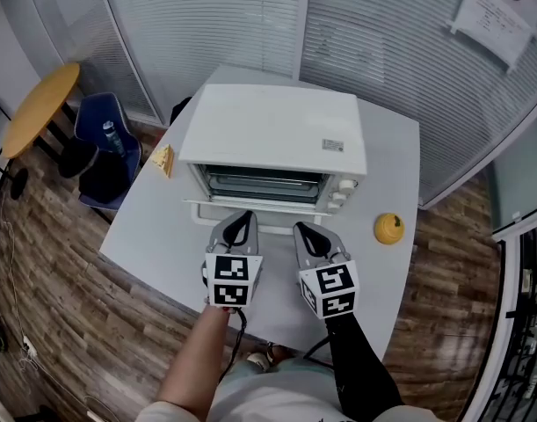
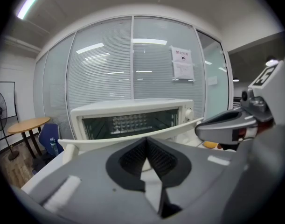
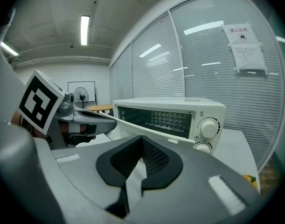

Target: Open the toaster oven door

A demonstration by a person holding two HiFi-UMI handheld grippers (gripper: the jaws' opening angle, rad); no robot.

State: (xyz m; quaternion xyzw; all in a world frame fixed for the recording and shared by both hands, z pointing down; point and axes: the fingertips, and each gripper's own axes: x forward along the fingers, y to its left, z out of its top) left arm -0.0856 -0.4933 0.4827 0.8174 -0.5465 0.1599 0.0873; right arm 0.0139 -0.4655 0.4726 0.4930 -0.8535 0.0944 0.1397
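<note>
A white toaster oven stands at the back of the white table. Its glass door hangs folded down toward me, so the dark inside with its rack shows. Three knobs sit at the oven's right front. My left gripper hovers just in front of the lowered door, shut with nothing in it. Beside it my right gripper is also shut and empty. In the left gripper view the closed tips point at the door's edge. In the right gripper view the tips sit below the knobs.
A yellow round object lies on the table to the right of the oven. A yellow wedge lies at its left. Off the table's left are a blue chair and a round wooden table. Glass walls with blinds stand behind.
</note>
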